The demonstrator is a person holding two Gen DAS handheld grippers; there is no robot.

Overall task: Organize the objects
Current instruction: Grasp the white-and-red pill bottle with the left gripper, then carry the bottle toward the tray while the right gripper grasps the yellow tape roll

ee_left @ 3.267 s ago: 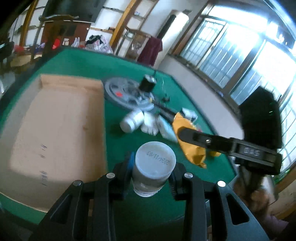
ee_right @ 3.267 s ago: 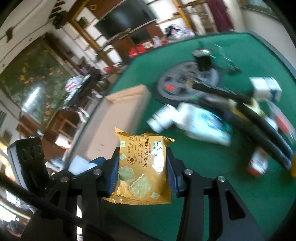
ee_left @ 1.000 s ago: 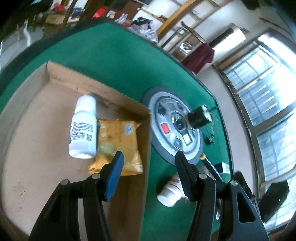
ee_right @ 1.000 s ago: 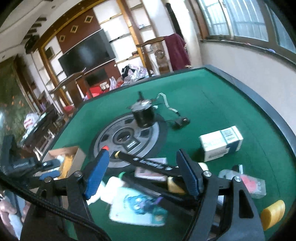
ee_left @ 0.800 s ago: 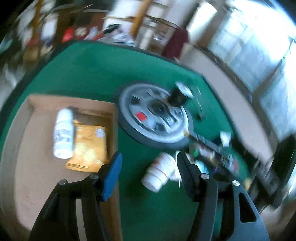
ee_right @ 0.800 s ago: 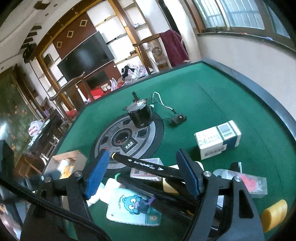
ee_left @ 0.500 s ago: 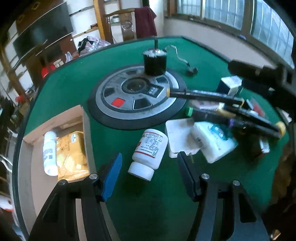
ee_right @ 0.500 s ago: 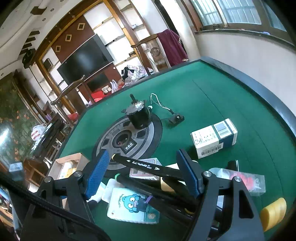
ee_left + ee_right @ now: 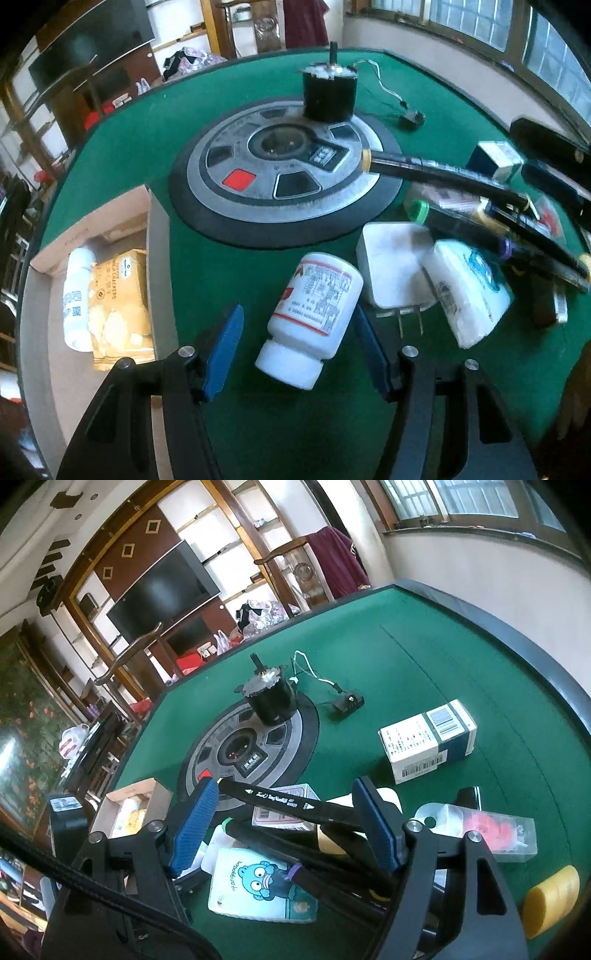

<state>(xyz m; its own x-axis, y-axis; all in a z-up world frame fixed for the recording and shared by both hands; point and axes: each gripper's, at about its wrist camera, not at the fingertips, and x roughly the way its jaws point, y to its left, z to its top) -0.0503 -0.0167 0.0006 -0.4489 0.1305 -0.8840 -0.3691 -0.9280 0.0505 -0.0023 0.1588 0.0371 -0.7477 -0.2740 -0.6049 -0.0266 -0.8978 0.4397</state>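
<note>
Where the green felt surface (image 9: pixel 122 110) spreads widest, a round grey control disc (image 9: pixel 284 170) lies flat at its middle, a black cylindrical motor (image 9: pixel 328 94) standing upright on the disc's far edge. Cardboard box (image 9: pixel 155 236), at the surface's left side: open-topped, holding a small white bottle (image 9: pixel 77 295) on its side, touching a yellow cracker packet (image 9: pixel 123 306) beside it. Left claw (image 9: pixel 299 354): spread wide, holding nothing, its blue pads either side of a white pill bottle (image 9: pixel 314 317) that lies on its side on the felt, cap toward the camera; contact between pads and bottle cannot be told. White wall charger (image 9: pixel 393 273), prongs toward the camera, just right of that bottle, with a tissue pack (image 9: pixel 469 291) leaning on it. Right claw (image 9: pixel 291 830): likewise wide and empty, above a pile of black marker pens (image 9: pixel 291 801) and the cartoon-printed tissue pack. White-and-blue medicine carton (image 9: pixel 428 742), apart on the felt beyond the pile. Clear blister pack (image 9: pixel 484 830) with red contents, near the right pad. Yellow cylinder (image 9: pixel 552 897), at the lower right edge.
</note>
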